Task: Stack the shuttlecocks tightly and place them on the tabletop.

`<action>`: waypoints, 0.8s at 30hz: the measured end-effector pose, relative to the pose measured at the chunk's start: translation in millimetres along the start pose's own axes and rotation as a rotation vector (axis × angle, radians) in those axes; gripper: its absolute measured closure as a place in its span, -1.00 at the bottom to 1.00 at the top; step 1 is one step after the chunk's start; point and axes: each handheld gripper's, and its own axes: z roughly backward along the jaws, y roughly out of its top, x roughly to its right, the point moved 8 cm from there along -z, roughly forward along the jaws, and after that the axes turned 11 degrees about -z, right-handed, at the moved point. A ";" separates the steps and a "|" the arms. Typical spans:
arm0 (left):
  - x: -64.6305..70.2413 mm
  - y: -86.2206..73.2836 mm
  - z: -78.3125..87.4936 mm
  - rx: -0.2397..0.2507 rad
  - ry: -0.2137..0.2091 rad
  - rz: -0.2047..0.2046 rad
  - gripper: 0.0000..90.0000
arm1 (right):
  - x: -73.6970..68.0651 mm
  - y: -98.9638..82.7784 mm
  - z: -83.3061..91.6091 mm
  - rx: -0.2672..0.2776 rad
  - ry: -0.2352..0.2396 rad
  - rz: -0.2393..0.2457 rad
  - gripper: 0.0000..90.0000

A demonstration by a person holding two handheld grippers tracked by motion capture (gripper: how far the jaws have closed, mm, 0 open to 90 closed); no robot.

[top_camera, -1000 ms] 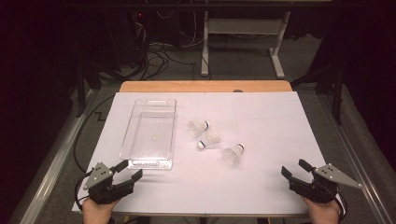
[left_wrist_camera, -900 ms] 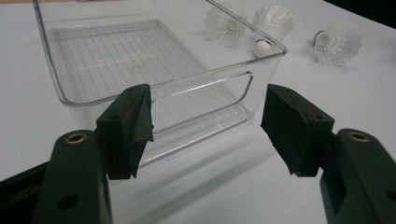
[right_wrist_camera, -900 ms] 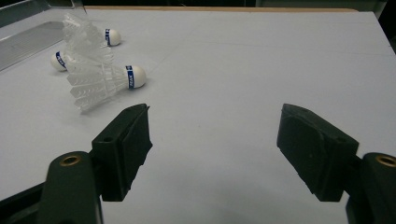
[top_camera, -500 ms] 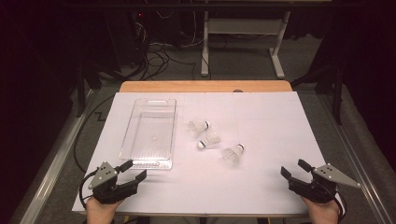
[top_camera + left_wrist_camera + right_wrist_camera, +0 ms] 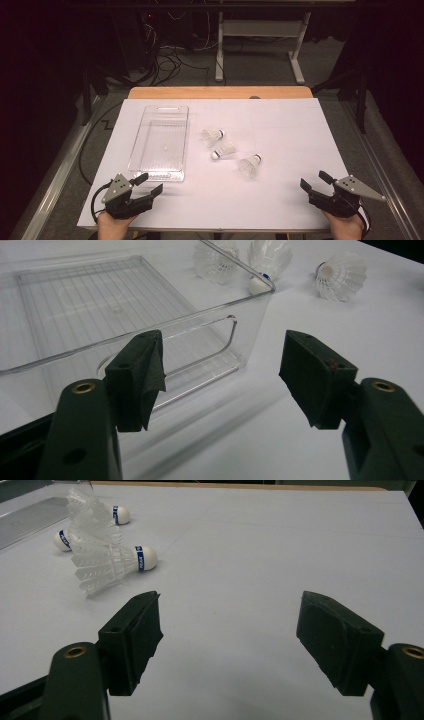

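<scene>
Resting wide open near the tabletop's front edge, the right tool [image 5: 316,182] sits closer to the nearest shuttlecock [image 5: 249,164], which lies ahead-left.

Three white shuttlecocks [image 5: 229,148] lying beside clear tray [image 5: 161,144].

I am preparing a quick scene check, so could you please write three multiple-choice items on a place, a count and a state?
1. Where does the clear tray lie relative to the shuttlecocks?
A. person's left
B. person's right
C. on top of them

2. How many shuttlecocks lie on the white sheet?
A. two
B. three
C. five

3. What is in the tray?
A. one shuttlecock
B. nothing
C. a cloth

Answers: 1 A, the high view shows it left of them; 2 B, the shuttlecocks lie apart; 3 B, its ribbed floor is bare.
</scene>
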 end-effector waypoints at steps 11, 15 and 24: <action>9.6 2.2 -6.8 -0.010 -0.031 -0.016 -0.22 | -0.5 -0.5 -0.1 -0.005 -0.001 0.006 -0.41; 12.5 2.5 -10.1 -0.014 -0.041 -0.018 -0.22 | -0.6 -0.5 -0.3 -0.005 -0.001 0.008 -0.41; 21.4 4.5 -16.4 -0.025 -0.050 -0.041 -0.22 | -1.2 -0.7 -0.1 -0.006 0.002 0.010 -0.41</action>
